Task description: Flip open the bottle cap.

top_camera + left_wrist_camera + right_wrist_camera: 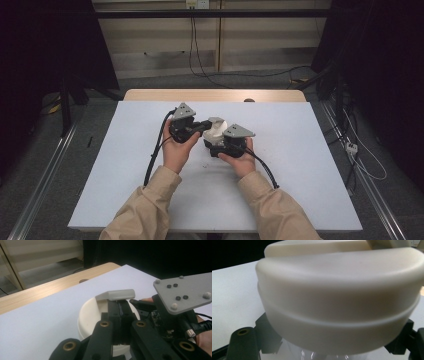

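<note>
A cream round container (215,132) with a grey flip tab (216,120) on its lid sits between both hands at the middle of the white table top (290,165). My left gripper (206,125) reaches in from the left; in the left gripper view its jaws stand shut together (121,303), tips right under the grey tab (116,294) on the cream lid (88,312). My right gripper (211,144) holds the container from the near right. In the right gripper view the lid (339,297) looms close, and the jaws (335,351) are shut on the clear body below it.
A wooden table edge (215,95) shows behind the white sheet. Cables (155,155) trail from both grippers toward the person. Metal rails (45,175) run along the floor on both sides, with loose cords (365,160) at the right.
</note>
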A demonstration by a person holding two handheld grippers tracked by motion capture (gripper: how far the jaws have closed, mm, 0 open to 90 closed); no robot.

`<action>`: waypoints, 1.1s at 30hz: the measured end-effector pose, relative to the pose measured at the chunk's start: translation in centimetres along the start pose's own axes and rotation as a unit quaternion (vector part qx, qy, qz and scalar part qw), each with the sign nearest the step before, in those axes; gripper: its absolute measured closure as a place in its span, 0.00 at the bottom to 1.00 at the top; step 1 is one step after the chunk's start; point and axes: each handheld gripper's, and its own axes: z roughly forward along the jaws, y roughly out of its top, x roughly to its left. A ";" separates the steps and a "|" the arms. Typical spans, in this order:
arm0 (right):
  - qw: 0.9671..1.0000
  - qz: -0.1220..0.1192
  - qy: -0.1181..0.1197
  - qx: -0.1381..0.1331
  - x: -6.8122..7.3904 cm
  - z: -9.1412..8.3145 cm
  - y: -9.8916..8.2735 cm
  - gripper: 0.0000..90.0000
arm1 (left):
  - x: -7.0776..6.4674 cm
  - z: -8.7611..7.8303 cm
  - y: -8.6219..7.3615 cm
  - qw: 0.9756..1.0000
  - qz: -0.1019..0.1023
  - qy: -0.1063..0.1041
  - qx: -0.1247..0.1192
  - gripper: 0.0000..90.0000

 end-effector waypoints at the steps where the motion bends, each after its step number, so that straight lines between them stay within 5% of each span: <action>1: 1.000 0.000 0.000 0.000 0.0 0.0 0.0 0.21 | 0.0 0.0 0.1 1.000 0.001 0.001 0.001 1.00; 33: 1.000 0.000 0.000 0.001 0.0 0.0 0.0 0.21 | 0.3 1.4 1.8 1.000 -0.001 0.001 0.010 1.00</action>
